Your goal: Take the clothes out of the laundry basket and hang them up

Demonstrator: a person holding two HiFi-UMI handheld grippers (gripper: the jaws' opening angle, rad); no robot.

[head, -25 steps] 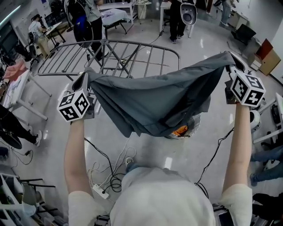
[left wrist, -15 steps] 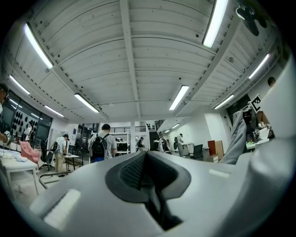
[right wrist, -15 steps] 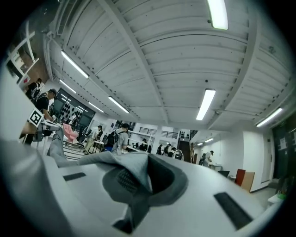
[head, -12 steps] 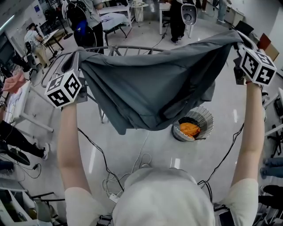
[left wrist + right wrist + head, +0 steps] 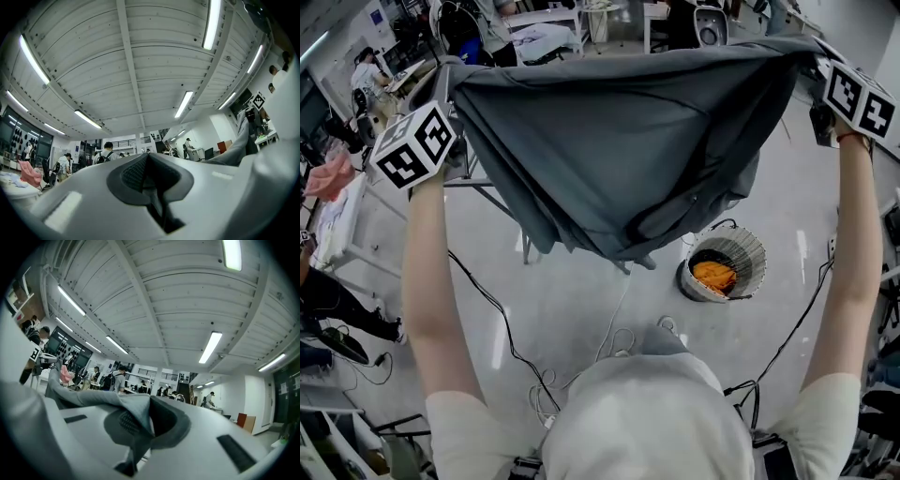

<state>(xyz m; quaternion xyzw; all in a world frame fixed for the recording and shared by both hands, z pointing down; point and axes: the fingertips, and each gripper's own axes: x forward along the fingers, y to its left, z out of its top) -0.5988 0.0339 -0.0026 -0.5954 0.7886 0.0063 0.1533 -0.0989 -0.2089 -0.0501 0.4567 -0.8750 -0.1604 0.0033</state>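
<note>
A large grey garment (image 5: 628, 141) hangs spread wide between my two raised grippers. My left gripper (image 5: 448, 86) is shut on its left top corner, and my right gripper (image 5: 817, 58) is shut on its right top corner. In the left gripper view the left gripper (image 5: 149, 185) has its jaws together, and the grey cloth (image 5: 236, 147) runs off to the right. In the right gripper view the cloth (image 5: 93, 399) is pinched in the right gripper (image 5: 139, 427) and stretches away left. Below stands the round laundry basket (image 5: 748, 251), holding an orange garment (image 5: 713, 275).
The metal drying rack (image 5: 478, 184) stands behind the garment, mostly hidden by it. Cables (image 5: 581, 361) lie on the floor in front of me. A pink cloth (image 5: 328, 174) lies on a table at the left. People stand at the back.
Both grippers have risen and carried the grey garment up and away from me. It now covers most of the drying rack, and the basket stands uncovered below it.
</note>
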